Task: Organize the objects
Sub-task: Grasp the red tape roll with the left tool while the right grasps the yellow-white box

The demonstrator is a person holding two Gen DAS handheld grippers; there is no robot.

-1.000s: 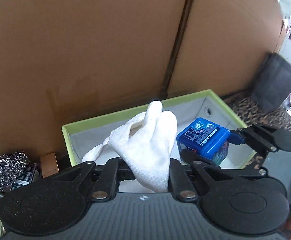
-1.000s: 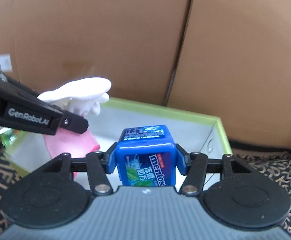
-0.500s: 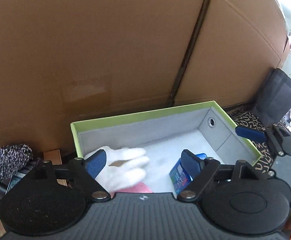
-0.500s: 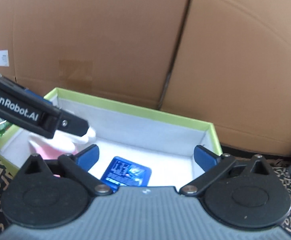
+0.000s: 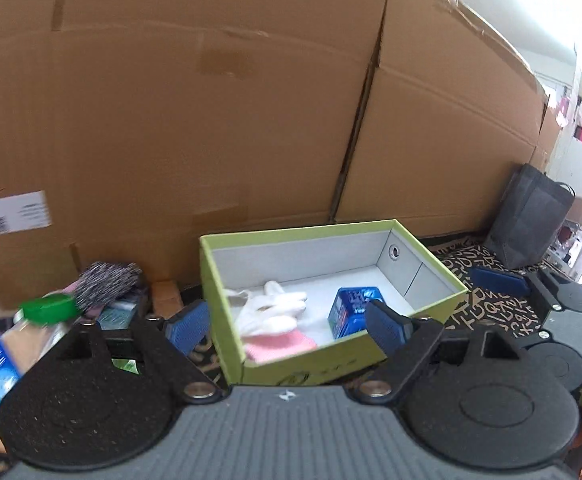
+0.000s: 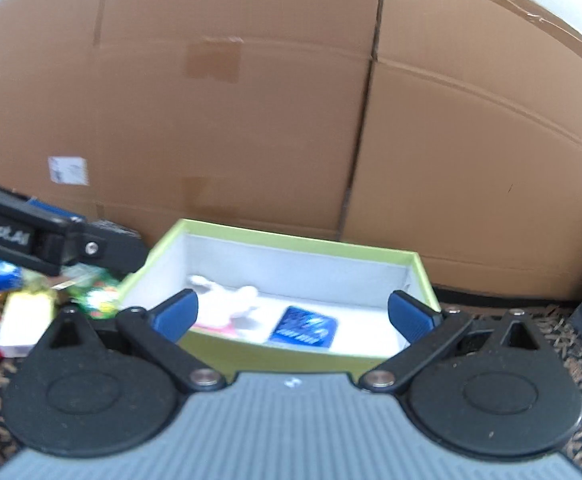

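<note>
Two tools level-ish (tilted down), left tool [image 5: 287, 326] opening, right tool [image 6: 293, 314] wide, empty.

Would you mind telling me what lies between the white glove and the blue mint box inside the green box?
Only bare white box floor separates the white glove from the blue mint box, seen in both wrist views.

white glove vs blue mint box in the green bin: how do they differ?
The white glove is soft, limp and crumpled; the blue mint box is rigid and boxy. The glove lies at the bin's left end, partly over something pink; the mint box sits right of it on the bare floor. Both lie loose inside the green bin, held by neither gripper.
</note>
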